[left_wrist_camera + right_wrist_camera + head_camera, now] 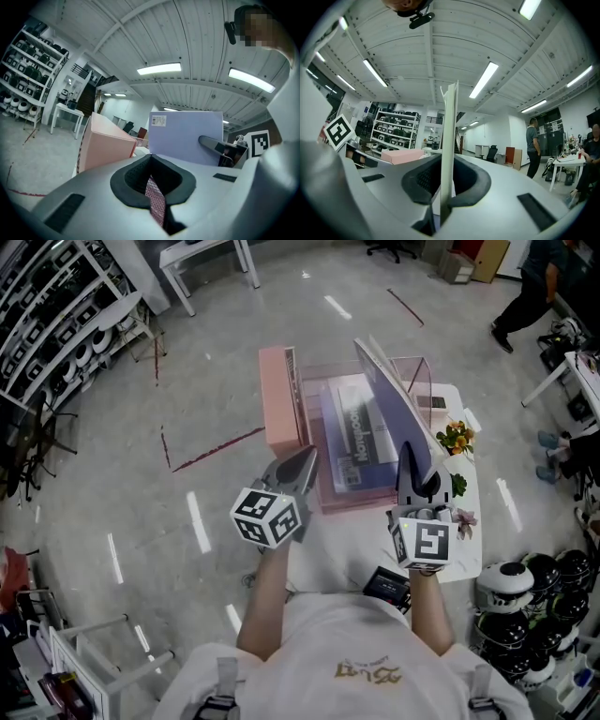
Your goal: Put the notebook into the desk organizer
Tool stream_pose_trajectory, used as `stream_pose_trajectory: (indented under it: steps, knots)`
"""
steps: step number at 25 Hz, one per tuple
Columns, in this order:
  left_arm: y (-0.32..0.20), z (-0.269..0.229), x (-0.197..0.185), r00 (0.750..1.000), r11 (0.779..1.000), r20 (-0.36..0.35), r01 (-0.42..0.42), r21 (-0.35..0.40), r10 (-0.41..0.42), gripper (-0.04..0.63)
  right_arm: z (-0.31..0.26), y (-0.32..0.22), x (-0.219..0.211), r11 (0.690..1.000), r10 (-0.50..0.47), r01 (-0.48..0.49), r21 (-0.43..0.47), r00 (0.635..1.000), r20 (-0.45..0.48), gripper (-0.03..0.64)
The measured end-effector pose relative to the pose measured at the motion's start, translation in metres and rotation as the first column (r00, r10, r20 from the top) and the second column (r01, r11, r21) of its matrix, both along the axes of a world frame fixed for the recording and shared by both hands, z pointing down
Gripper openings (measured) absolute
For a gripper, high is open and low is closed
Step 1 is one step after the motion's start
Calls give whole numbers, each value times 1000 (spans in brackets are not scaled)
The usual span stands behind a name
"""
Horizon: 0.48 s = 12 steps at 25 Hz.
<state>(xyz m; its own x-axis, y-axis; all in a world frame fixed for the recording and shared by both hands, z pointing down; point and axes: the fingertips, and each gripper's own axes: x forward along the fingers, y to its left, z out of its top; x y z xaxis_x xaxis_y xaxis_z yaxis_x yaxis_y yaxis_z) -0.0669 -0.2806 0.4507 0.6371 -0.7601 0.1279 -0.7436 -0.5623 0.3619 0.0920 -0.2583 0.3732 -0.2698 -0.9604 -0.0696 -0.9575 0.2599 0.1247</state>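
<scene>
My right gripper (pixel 413 468) is shut on the lower edge of a lavender notebook (pixel 392 397), which stands upright and leans back over the clear pink desk organizer (pixel 424 371) on the white table. In the right gripper view the notebook (pixel 450 126) shows edge-on between the jaws of that gripper (pixel 446 180). My left gripper (pixel 302 468) hovers at the organizer's near left corner, jaws together with nothing in them. From the left gripper (pixel 153 180) view, the notebook's cover (pixel 185 136) with a barcode sticker faces me.
A pink box (pixel 280 409) stands against the organizer's left side, and a printed book (pixel 361 442) lies flat inside the organizer. Flowers (pixel 457 437) and a black device (pixel 386 585) sit on the table (pixel 466 545). Helmets (pixel 525 601) are stacked at the right, with shelves far left. A person (pixel 528 294) walks at the top right.
</scene>
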Motion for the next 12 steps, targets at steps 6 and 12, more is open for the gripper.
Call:
stream_pose_trajectory:
  steps: [6, 12]
  knots:
    - [-2, 2, 1, 1000, 1000, -6, 0, -1, 0, 15, 4, -2, -11, 1000, -29, 30, 10, 999, -38, 43]
    - [-1, 2, -2, 1000, 1000, -14, 6, -2, -6, 15, 11, -1, -18, 999, -46, 47, 9, 996, -77, 44]
